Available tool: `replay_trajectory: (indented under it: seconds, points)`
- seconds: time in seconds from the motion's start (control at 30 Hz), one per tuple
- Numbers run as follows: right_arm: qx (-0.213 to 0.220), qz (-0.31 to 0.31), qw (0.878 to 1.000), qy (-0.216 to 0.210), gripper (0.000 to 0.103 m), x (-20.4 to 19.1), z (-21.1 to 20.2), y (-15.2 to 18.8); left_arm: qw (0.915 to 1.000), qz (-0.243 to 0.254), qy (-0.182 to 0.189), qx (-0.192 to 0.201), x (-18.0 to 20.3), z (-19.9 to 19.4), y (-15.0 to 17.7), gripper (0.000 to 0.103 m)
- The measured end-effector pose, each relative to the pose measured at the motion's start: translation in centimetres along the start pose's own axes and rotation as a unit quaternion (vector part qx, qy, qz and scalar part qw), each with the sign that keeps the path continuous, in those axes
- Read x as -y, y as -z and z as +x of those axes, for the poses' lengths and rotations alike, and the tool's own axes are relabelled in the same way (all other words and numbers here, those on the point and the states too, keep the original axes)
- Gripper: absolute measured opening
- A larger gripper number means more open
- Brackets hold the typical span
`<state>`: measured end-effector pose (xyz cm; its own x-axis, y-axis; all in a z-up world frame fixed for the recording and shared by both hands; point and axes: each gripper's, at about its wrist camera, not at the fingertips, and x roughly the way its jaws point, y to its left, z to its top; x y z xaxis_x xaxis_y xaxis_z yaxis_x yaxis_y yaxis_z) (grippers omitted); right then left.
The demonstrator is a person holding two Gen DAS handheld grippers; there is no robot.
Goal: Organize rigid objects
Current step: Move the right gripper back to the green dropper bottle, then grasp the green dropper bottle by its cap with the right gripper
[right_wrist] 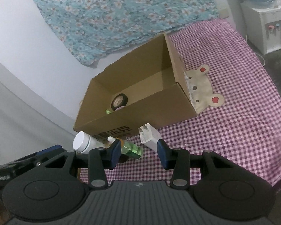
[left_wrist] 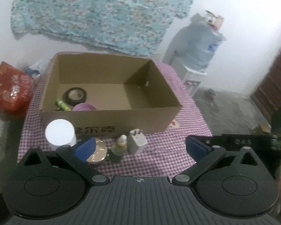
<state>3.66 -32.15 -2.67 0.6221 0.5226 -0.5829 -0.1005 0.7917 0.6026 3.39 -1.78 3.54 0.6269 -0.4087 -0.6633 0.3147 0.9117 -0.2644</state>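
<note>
An open cardboard box [left_wrist: 110, 116] [right_wrist: 140, 112] stands on a pink checked cloth [left_wrist: 168, 150] [right_wrist: 234, 112]. Inside it lie a black tape roll [left_wrist: 75, 95] [right_wrist: 119, 99], a green tube [left_wrist: 62, 105] and a pink item [left_wrist: 83, 107]. In front of the box stand a white-capped bottle [left_wrist: 59, 132] [right_wrist: 82, 141], a foil-lidded jar [left_wrist: 98, 153], a small green dropper bottle [left_wrist: 119, 146] [right_wrist: 132, 149] and a white charger [left_wrist: 137, 141] [right_wrist: 149, 136]. My left gripper [left_wrist: 140, 148] is wide open just short of them. My right gripper [right_wrist: 140, 152] is partly open and grips nothing, with the dropper bottle and charger just beyond its pads.
A water dispenser with a jug [left_wrist: 200, 45] [right_wrist: 269, 28] stands right of the table. A red bag [left_wrist: 11, 88] lies at the left. A floral cloth [left_wrist: 95, 11] hangs on the white wall behind the box. A bear patch [right_wrist: 202, 88] marks the checked cloth.
</note>
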Motion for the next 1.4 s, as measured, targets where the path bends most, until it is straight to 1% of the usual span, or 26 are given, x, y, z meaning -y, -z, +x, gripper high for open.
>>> replay_trajectory:
  seconds: [0.07,0.17,0.23,0.3,0.37,0.47,0.6,0.67,0.73,0.8,0.9,0.97,1.1,1.33,1.37,1.4]
  points:
    - [-0.001,0.0,1.0,0.002,0.045,0.1,0.2,0.1,1.0,0.002,0.009,0.002,0.1,0.2,0.4,0.103]
    - [-0.005,-0.001,1.0,0.004,0.045,0.3,0.6,0.2,1.0,0.009,0.004,-0.002,0.2,0.8,0.8,0.103]
    - [-0.004,-0.007,1.0,0.004,0.045,0.2,0.6,0.1,0.9999,0.016,0.005,0.003,0.2,1.2,1.4,0.103]
    - [-0.002,-0.021,1.0,0.001,0.045,-0.1,0.7,-0.1,0.9994,0.034,0.001,0.011,0.5,1.8,2.0,0.103]
    - [0.0,-0.042,0.999,-0.003,0.045,-0.6,0.6,-0.4,0.9977,0.065,-0.019,0.009,1.1,2.5,2.6,0.103]
    - [-0.001,-0.078,0.997,-0.014,0.045,-1.6,0.9,-0.6,0.9905,0.123,-0.061,0.008,2.2,3.8,3.6,0.103]
    - [-0.013,-0.122,0.992,-0.03,0.045,-3.3,1.9,-0.8,0.9797,0.175,-0.097,0.008,3.4,5.2,4.5,0.103]
    - [-0.021,-0.138,0.99,-0.036,0.045,-4.1,2.7,-1.0,0.9729,0.2,-0.116,0.012,3.8,5.9,4.9,0.103]
    - [-0.032,-0.151,0.987,-0.042,0.045,-4.8,3.7,-1.0,0.9683,0.217,-0.123,0.019,4.1,6.4,5.2,0.102]
    - [-0.039,-0.163,0.985,-0.045,0.043,-5.4,4.6,-1.1,0.9642,0.23,-0.13,0.023,4.3,7.0,5.4,0.099]
    - [-0.047,-0.183,0.981,-0.047,0.04,-6.1,6.0,-1.3,0.9622,0.234,-0.139,0.017,4.1,7.9,5.4,0.089]
    - [-0.055,-0.193,0.978,-0.048,0.039,-6.5,6.9,-1.4,0.9635,0.229,-0.139,0.013,3.9,8.4,5.3,0.074]
    - [-0.07,-0.208,0.975,-0.047,0.038,-6.8,8.5,-1.5,0.9662,0.22,-0.135,0.004,3.3,9.1,5.2,0.065]
    - [-0.091,-0.224,0.969,-0.045,0.03,-7.0,10.4,-1.7,0.9648,0.222,-0.14,0.0,3.1,9.9,5.1,0.051]
    - [-0.093,-0.223,0.969,-0.045,0.029,-6.9,10.6,-1.6,0.9653,0.22,-0.14,-0.001,3.0,10.0,5.0,0.045]
    - [-0.096,-0.222,0.969,-0.047,0.026,-6.8,10.8,-1.7,0.9659,0.218,-0.14,-0.003,3.0,10.0,5.0,0.041]
